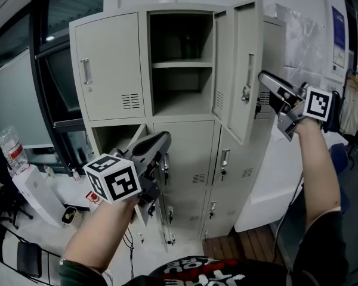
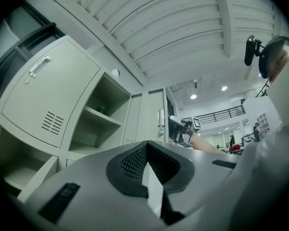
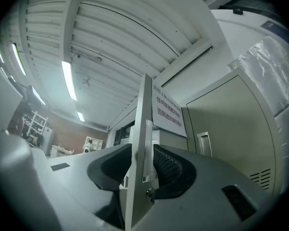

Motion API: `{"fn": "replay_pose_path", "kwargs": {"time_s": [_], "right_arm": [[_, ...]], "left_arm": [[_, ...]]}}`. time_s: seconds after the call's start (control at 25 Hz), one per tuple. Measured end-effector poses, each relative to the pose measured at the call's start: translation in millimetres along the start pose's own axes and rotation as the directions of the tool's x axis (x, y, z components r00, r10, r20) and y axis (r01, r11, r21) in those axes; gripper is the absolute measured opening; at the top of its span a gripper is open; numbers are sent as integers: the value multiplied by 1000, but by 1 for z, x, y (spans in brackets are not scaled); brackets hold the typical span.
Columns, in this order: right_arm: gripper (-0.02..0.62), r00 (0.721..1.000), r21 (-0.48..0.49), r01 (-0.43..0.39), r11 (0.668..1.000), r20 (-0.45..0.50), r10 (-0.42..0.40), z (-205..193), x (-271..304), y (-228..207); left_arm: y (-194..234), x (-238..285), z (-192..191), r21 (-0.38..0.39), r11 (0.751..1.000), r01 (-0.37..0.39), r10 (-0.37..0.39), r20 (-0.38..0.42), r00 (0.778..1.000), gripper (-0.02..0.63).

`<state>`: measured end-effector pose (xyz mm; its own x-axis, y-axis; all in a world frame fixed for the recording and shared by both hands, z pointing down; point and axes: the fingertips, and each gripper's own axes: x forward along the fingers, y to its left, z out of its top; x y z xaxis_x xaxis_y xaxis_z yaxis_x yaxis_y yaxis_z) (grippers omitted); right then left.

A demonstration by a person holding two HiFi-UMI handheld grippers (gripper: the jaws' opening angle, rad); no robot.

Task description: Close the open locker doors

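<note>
Foremost, my right gripper (image 3: 143, 150): jaws apart, with the free edge of the upper door (image 3: 145, 100) standing between the pads and a gap showing at one pad. My left gripper (image 2: 148, 147): jaw tips met. A pale strip (image 2: 154, 189) shows in the hollow behind them, and I cannot tell whether it is pinched. Head view: the right gripper sits at the handle side of the upper door, which is swung wide to the right of its open compartment (image 1: 182, 46). The left gripper is just beside the lower-left door (image 1: 138, 137), ajar, on the locker bank (image 1: 110, 64).
</note>
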<state>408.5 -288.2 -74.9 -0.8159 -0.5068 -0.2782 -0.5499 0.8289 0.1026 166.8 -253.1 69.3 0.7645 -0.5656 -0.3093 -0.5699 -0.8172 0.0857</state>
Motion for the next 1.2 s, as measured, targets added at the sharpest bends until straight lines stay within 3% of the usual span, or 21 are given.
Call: {"fn": "replay_pose_path", "kwargs": {"time_s": [0.44, 1.2], "right_arm": [[149, 990, 67, -143, 987, -5, 144, -2, 21, 8], [149, 967, 30, -245, 969, -59, 246, -19, 87, 48]], "left_arm": [[1, 2, 10, 1, 1000, 16, -16, 1, 1000, 8], [11, -23, 20, 11, 1000, 10, -10, -6, 1000, 8]]}}
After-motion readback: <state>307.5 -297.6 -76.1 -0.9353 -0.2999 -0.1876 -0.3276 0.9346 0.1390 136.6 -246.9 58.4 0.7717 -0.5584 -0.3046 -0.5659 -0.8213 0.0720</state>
